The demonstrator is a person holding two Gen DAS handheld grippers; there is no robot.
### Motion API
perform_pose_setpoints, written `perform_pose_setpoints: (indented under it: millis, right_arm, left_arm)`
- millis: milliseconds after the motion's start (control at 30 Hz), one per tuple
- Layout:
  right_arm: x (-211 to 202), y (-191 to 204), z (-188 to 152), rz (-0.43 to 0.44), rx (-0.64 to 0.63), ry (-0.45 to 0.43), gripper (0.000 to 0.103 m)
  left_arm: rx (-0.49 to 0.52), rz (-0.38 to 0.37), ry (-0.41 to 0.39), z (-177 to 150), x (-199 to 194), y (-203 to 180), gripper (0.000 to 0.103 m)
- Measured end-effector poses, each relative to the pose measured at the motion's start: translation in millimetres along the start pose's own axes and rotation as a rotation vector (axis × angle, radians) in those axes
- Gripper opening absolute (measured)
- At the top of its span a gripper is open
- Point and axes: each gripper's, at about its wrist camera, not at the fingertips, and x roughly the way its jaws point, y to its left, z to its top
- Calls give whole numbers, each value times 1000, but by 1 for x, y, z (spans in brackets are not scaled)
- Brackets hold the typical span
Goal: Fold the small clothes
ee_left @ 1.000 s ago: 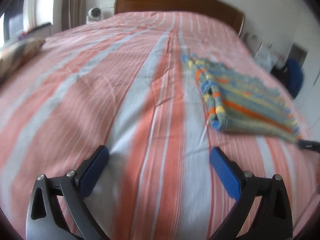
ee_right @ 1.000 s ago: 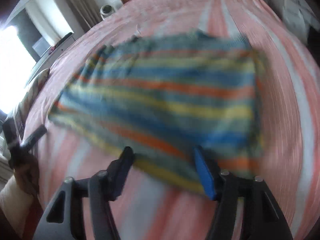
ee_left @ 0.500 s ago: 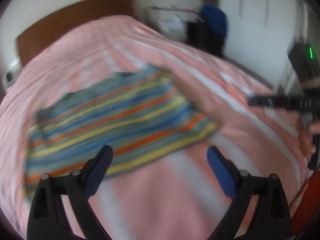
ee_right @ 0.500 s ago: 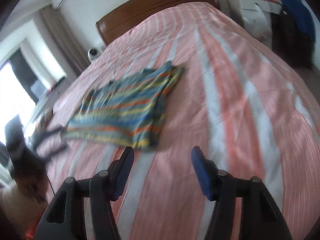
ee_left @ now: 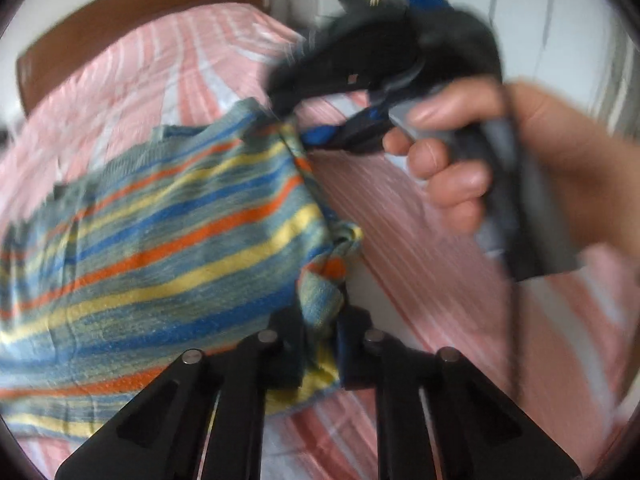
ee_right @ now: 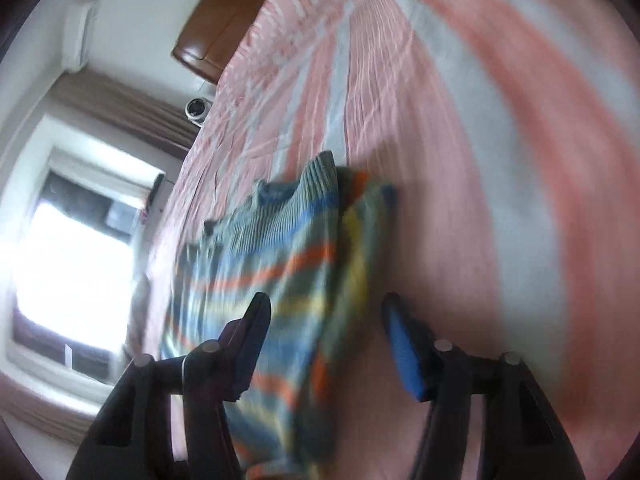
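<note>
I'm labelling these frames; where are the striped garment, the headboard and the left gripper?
striped garment (ee_left: 168, 240): left wrist view, on its flat striped middle.
headboard (ee_left: 132, 12): left wrist view, on the brown wooden panel.
left gripper (ee_left: 320, 336): left wrist view, between the fingertips clamping the garment's corner.

Small knitted striped garment (ee_left: 168, 240), bands of grey-green, blue, orange and yellow, ribbed at one edge. Spread over the pink-and-white striped bed (ee_left: 420, 240), well short of the headboard end. One corner bunched and lifted off the bed, the edge beside it raised and creased; blurred in both views.
</note>
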Motion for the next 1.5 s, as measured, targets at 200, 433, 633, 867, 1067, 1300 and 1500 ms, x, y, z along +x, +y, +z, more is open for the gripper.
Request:
perform_pose_setpoints:
  millis: [200, 433, 633, 867, 1067, 1300, 1500]
  right_arm:
    - [5, 72, 7, -61, -133, -63, 9]
    - [71, 200, -1, 30, -281, -14, 9]
    - [172, 276, -30, 7, -378, 83, 10]
    - [224, 286, -54, 70, -315, 87, 35]
    - [145, 281, -73, 30, -446, -15, 35]
    - [97, 238, -161, -106, -656, 56, 42]
    - [79, 219, -197, -205, -648, 42, 46]
  left_arm:
    - [-311, -84, -135, -10, -68, 89, 8]
    - [-580, -33, -192, -60, -131, 206, 8]
    - [-696, 65, -165, -104, -145, 264, 9]
    - [-695, 229, -101, -121, -162, 280, 56]
    - [-606, 280, -100, -103, -156, 268, 72]
    - [-589, 426, 17, -111, -136, 277, 75]
    - [-558, 465, -1, -110, -153, 265, 75]
